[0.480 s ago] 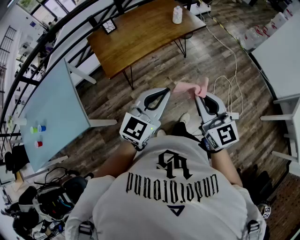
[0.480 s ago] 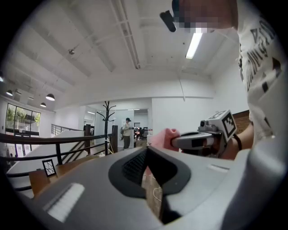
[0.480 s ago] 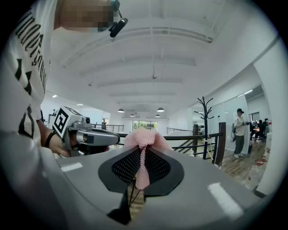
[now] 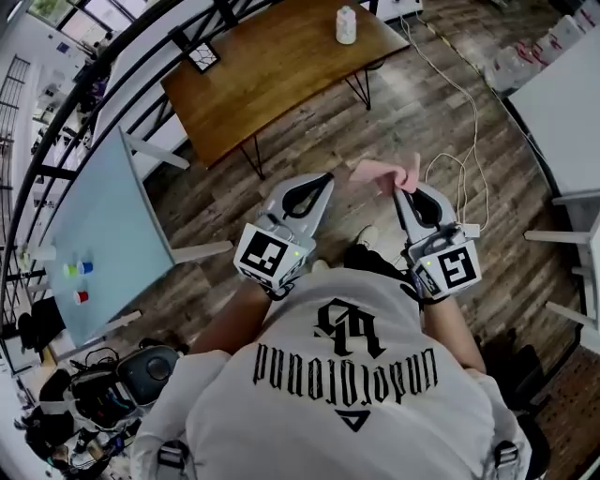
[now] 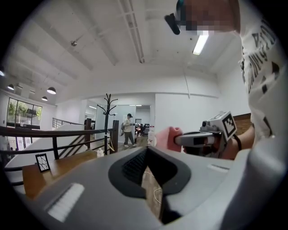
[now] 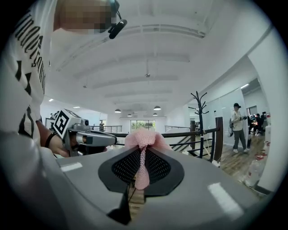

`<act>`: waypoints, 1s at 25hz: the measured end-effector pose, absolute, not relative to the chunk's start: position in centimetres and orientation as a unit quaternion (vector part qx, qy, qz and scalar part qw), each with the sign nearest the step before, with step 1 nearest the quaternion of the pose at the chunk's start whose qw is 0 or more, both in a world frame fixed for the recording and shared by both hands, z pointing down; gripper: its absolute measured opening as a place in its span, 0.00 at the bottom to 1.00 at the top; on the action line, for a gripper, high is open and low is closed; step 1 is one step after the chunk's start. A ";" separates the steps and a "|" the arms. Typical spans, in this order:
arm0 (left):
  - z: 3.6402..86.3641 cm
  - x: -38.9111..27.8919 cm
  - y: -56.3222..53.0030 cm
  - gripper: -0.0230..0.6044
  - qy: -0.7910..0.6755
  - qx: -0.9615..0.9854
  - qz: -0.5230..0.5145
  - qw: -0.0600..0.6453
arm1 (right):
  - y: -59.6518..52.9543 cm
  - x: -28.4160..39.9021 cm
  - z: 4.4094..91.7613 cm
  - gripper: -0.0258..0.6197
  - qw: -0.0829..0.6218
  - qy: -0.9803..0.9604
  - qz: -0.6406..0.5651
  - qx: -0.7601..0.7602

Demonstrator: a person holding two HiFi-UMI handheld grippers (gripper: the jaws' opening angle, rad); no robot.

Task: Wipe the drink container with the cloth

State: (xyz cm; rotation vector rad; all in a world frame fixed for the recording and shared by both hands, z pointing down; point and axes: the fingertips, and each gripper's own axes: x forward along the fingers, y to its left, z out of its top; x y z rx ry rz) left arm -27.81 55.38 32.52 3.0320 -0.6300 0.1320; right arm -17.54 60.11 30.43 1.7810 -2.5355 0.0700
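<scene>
The drink container [image 4: 346,25], a white bottle, stands at the far end of a wooden table [image 4: 272,80], well ahead of both grippers. My right gripper [image 4: 397,190] is shut on a pink cloth [image 4: 380,173]. In the right gripper view the cloth [image 6: 142,141] is pinched between the jaws and bunches up above their tips, with my right gripper [image 6: 142,152] pointing across the room. My left gripper [image 4: 325,178] is held beside it at waist height. Its jaws [image 5: 146,152] are shut with nothing between them. The cloth [image 5: 168,137] also shows in the left gripper view.
A pale blue table [image 4: 103,234] with small coloured cups [image 4: 77,272] stands at the left. A white table [image 4: 562,103] is at the right, a cable [image 4: 459,112] lies on the wood floor, and a small frame [image 4: 199,58] sits on the wooden table. A person [image 5: 129,130] walks far off.
The wooden table and bottle sit slightly higher and further left in the head view. Both grippers keep about the same pose, and the cloth stays in the right one.
</scene>
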 end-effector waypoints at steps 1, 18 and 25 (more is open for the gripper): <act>32.7 -26.9 54.5 0.11 -0.203 0.978 0.043 0.023 | 59.4 -16.5 30.5 0.08 0.022 -0.816 0.023 0.577; 35.2 -11.7 43.6 0.11 -0.227 0.971 0.059 0.032 | 49.8 0.9 30.5 0.08 0.018 -0.825 0.032 0.564; 35.9 -9.2 35.9 0.11 -0.234 0.970 0.053 0.041 | 43.6 3.5 31.3 0.08 0.027 -0.820 0.043 0.570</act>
